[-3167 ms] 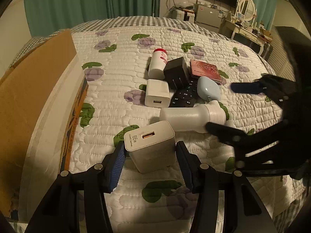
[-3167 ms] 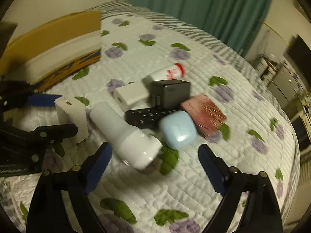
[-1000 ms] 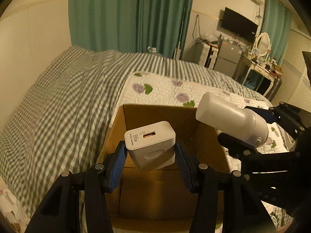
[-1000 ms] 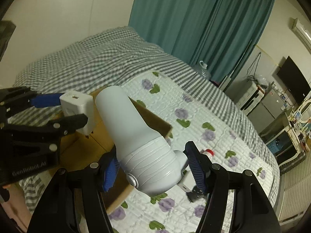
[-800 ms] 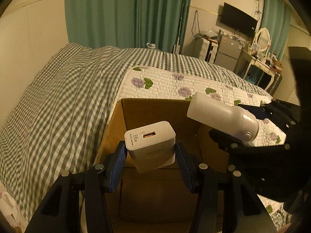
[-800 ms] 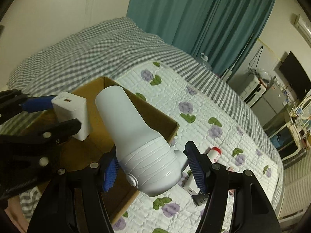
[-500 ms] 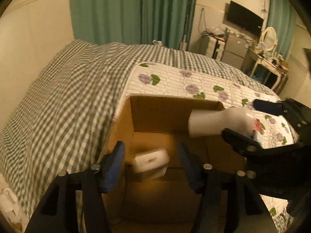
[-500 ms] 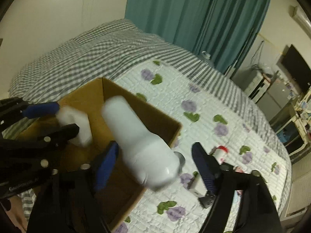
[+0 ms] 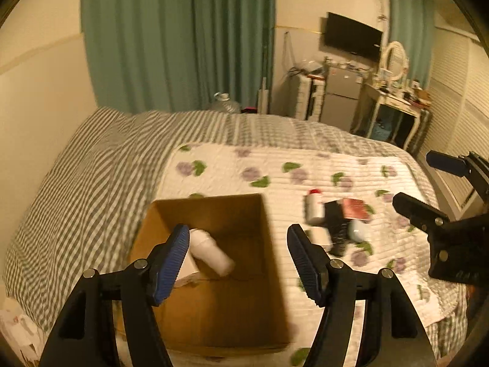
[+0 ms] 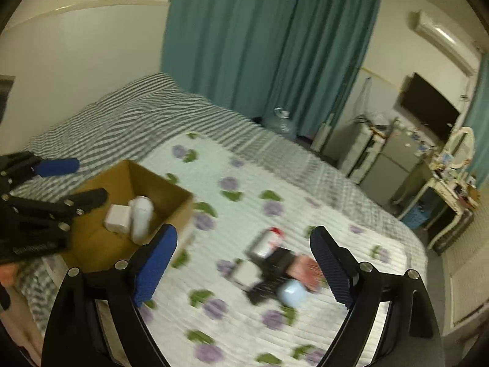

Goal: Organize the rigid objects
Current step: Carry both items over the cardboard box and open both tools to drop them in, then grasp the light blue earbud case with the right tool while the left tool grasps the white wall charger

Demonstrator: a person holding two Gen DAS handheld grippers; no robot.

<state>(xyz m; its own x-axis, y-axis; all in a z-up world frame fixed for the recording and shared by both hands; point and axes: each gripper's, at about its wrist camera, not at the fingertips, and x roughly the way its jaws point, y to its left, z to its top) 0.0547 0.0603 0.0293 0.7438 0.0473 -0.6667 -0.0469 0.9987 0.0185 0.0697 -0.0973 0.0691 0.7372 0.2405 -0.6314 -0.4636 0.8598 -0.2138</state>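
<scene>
Box (image 9: 214, 321): open cardboard, on bed's near-left corner, partly on the checked cover (image 9: 76, 189). It's the drop point, so both tools work above it.
Charger (image 10: 117, 217): white block, on box floor, touching the bottle. Mostly hidden behind left finger in left view.
Bottle (image 9: 211, 252): white, lying on its side in box, toward left wall. Looks settled, tho frames are blurry.
Left hand-held gripper (image 9: 237, 263): jaws apart, nothing between the pads; just been opening. Sits above box mouth, angled down – prob. because it let the charger go there.
Right hand-held gripper (image 10: 243, 269): jaws wide, empty; also just been opening. Points at the pile now, box off to its left.
Pile (image 10: 275, 272): on the flower quilt (image 9: 275, 168), well apart from box. Red-cap bottle (image 9: 314, 209), black adapter (image 9: 334, 220), red case (image 9: 354, 209), pale blue case (image 9: 357, 231), small white charger (image 9: 321, 237), dark remote (image 10: 262, 290) – all touching or overlapping, bunched tight.
Progress (my read): 2 items in, approx. 6 left. Early-mid.
Next (guess): both tools back to pile, one item each. Outer items easiest: red-cap bottle and blue case sit at the edges w/ room for fingers.
Risk: the remote lies flat under others; pulling it first may scatter the rest. Soft quilt gives under push, so low flat things may be hard to pinch.
</scene>
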